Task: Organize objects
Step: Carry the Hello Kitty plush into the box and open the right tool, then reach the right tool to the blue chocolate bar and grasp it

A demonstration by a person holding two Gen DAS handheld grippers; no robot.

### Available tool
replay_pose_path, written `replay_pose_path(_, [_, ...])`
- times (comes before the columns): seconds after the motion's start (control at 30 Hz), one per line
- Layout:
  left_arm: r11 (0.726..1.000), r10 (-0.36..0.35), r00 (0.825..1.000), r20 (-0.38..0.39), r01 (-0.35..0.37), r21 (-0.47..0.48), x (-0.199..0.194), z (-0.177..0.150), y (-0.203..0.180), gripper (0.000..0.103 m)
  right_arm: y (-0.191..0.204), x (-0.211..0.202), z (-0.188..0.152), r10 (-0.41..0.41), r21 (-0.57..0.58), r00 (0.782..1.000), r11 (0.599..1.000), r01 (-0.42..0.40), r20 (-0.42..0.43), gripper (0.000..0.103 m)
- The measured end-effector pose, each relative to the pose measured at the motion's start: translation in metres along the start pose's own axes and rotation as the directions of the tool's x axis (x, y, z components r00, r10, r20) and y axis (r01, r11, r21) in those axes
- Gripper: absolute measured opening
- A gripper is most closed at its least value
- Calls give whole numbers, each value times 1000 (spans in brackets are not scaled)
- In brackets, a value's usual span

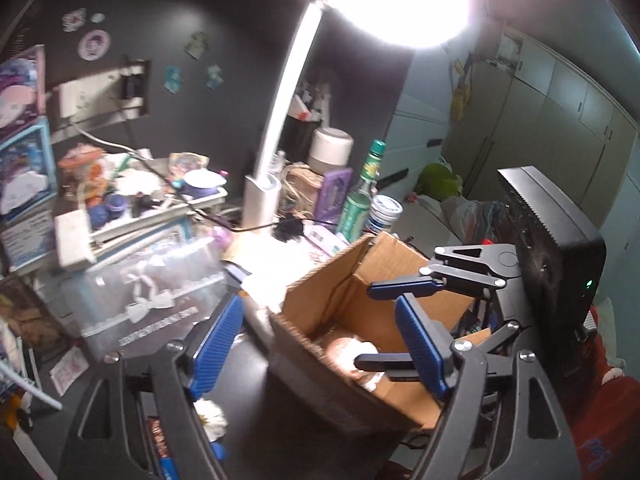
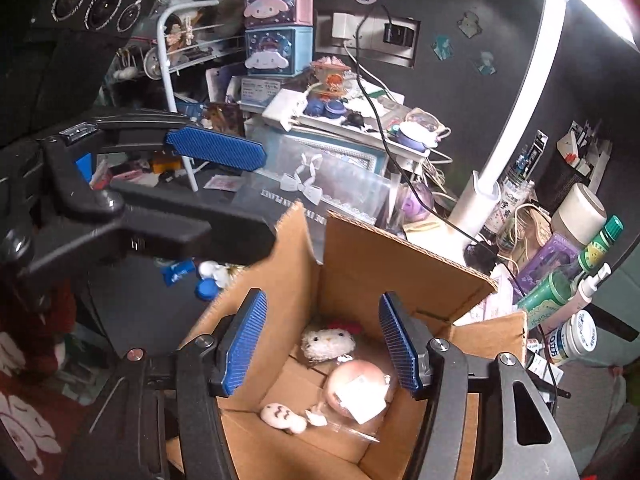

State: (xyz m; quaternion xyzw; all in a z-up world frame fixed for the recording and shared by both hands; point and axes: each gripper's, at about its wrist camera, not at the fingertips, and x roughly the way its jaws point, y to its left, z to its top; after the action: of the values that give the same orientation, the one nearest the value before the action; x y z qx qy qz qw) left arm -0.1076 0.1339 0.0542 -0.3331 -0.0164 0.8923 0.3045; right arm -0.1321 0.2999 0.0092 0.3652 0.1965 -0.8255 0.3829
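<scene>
An open cardboard box (image 2: 384,264) stands on the dark desk; it also shows in the left wrist view (image 1: 316,304). Inside lie a white cat plush (image 2: 326,342), a pink round toy in clear wrap (image 2: 360,388) and a small white plush (image 2: 282,418). My right gripper (image 2: 322,344) is open and empty, hovering over the box's mouth. My left gripper (image 1: 320,344) is open and empty, straddling the box's near left wall. The right gripper (image 1: 394,320) shows over the box in the left wrist view. The left gripper (image 2: 224,192) shows at the box's left in the right wrist view.
A white desk lamp (image 2: 516,128) stands behind the box. A clear plastic case (image 2: 320,184) and stacked character boxes (image 2: 272,52) crowd the back left. Green bottles (image 2: 576,276) and jars sit at right. A small plush and a blue cap (image 2: 208,288) lie left of the box.
</scene>
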Motion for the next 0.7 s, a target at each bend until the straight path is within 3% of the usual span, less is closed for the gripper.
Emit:
replay_pose_path(0.27, [987, 141, 984, 113, -130, -97, -62, -41, 49, 84, 65, -3, 19, 127, -66, 988, 990, -121, 89, 55])
replay_pose_path(0.5, [955, 258, 960, 112, -236, -177, -85, -96, 90, 86, 132, 36, 25, 248, -122, 968, 963, -242, 36, 55])
replay_pose_path(0.7, [930, 302, 948, 97, -270, -251, -93, -143, 122, 86, 160, 91, 13, 309, -77, 950, 947, -312, -52, 55])
